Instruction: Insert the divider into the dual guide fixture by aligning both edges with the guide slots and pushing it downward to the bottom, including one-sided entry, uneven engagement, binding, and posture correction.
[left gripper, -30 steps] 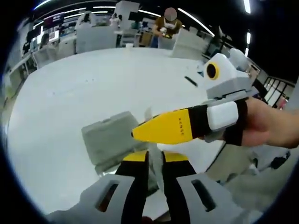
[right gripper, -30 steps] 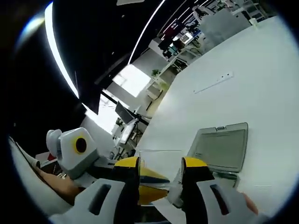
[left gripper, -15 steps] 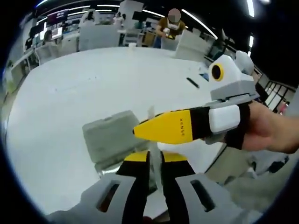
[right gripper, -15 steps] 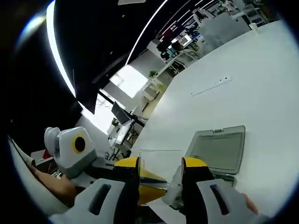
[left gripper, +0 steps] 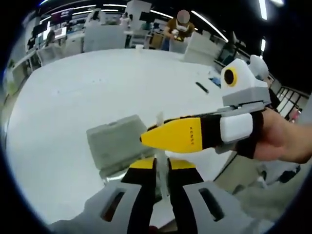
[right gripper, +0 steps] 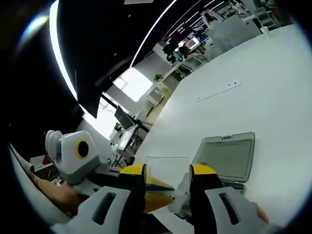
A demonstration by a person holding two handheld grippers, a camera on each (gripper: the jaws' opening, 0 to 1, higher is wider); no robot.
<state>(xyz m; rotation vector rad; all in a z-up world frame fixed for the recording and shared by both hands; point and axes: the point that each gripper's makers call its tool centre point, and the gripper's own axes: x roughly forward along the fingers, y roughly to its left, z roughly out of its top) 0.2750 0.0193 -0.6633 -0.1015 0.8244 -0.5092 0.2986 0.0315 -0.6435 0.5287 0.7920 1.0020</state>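
While I hold both claws above the white table (left gripper: 73, 97), this is what I read from the two views.

Left claw (left gripper: 161, 170): my jaws stand narrow, pinching the thin clear divider (left gripper: 160, 146) by its lower edge; the sheet rises edge-on from between my tips.

Right claw (right gripper: 167, 171): my jaws stand well apart, with the flat face of the divider (right gripper: 167, 168) showing between them. I cannot tell whether the pads actually touch the sheet.

Right claw seen from the left gripper view: it (left gripper: 146, 138) reaches in from the right, its yellow tip pointing left across the top of my left jaws, just beside the upper part of the divider. A hand (left gripper: 285, 139) grips it.

Left claw seen from the right gripper view: its yellow tip (right gripper: 161, 187) lies low between my right jaws, under the divider, with a hand (right gripper: 53, 195) behind it.

Dual guide fixture (left gripper: 114, 144): a grey block resting on the table, just beyond and left of my left jaws. From the right claw it (right gripper: 226, 158) sits beyond and right of the jaws, its shallow tray face up. The divider is apart from it, not in the slots.

Background: a person (left gripper: 175, 29) stands at the far side of the table.
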